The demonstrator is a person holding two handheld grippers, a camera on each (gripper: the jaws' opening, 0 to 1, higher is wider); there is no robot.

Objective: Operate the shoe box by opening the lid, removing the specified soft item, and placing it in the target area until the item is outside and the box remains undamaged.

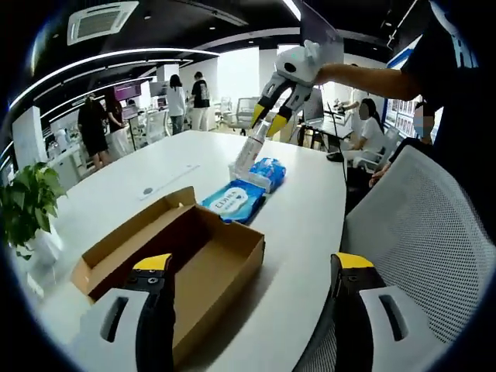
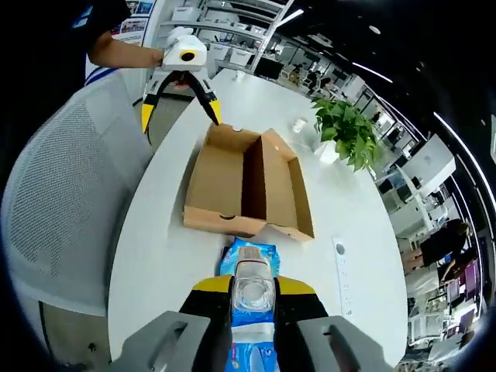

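Observation:
An open brown shoe box (image 1: 208, 260) lies on the white table (image 1: 306, 232), lid flap folded out and nothing visible inside. My left gripper (image 1: 252, 267) hangs open at the box's near end, nothing between its fingers; from the other side the left gripper (image 2: 180, 116) shows open beyond the box (image 2: 248, 182). Two blue wipe packs (image 1: 236, 200) lie on the table past the box. My right gripper (image 1: 267, 122) is shut on a clear plastic pack (image 1: 249, 149), held tilted with its low end touching the far blue pack. Up close, that clear plastic pack (image 2: 253, 293) sits between the right gripper's (image 2: 253, 291) yellow-tipped fingers, above a blue pack (image 2: 248, 256).
A white mesh chair (image 1: 422, 248) stands at the table's edge beside the person holding the grippers. A potted plant (image 2: 345, 128) and a small white cup (image 2: 298, 122) stand on the far side. A flat socket strip (image 2: 341, 267) is set into the table. Several people stand in the office behind.

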